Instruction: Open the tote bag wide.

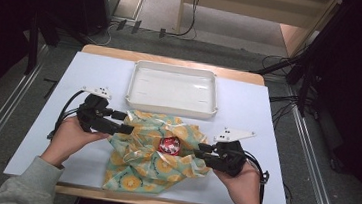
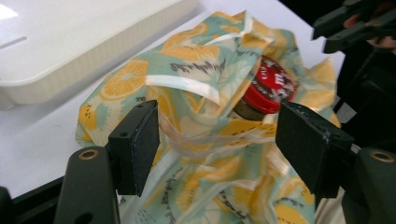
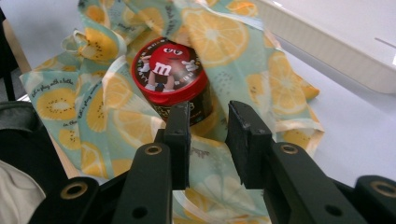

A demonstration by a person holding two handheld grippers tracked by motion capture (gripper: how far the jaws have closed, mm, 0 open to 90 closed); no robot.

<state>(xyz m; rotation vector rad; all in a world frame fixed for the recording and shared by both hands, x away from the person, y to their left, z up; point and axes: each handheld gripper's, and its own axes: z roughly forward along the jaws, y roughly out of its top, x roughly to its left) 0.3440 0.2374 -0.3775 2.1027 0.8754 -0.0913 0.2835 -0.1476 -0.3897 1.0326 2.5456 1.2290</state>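
A small jar with a red printed lid (image 1: 170,145) stands in the middle of a crumpled teal cloth with orange-slice print (image 1: 138,163). My left gripper (image 1: 127,123) reaches over the cloth's left edge. In the left gripper view its jaws stand wide apart (image 2: 217,140), with folds of cloth (image 2: 187,88) and the jar (image 2: 273,86) beyond them and neither pad pressing. My right gripper (image 1: 199,151) is at the cloth's right side. Its jaws (image 3: 208,135) have a narrow gap, hover just short of the jar (image 3: 168,70), and nothing is pinched between them.
An empty white tray (image 1: 171,108) sits just behind the cloth, its rim close to the cloth's far edge (image 2: 70,70). A white sheet (image 1: 248,108) covers the wooden table. Bare sheet lies to the left and right of the cloth. Cables trail from both grippers.
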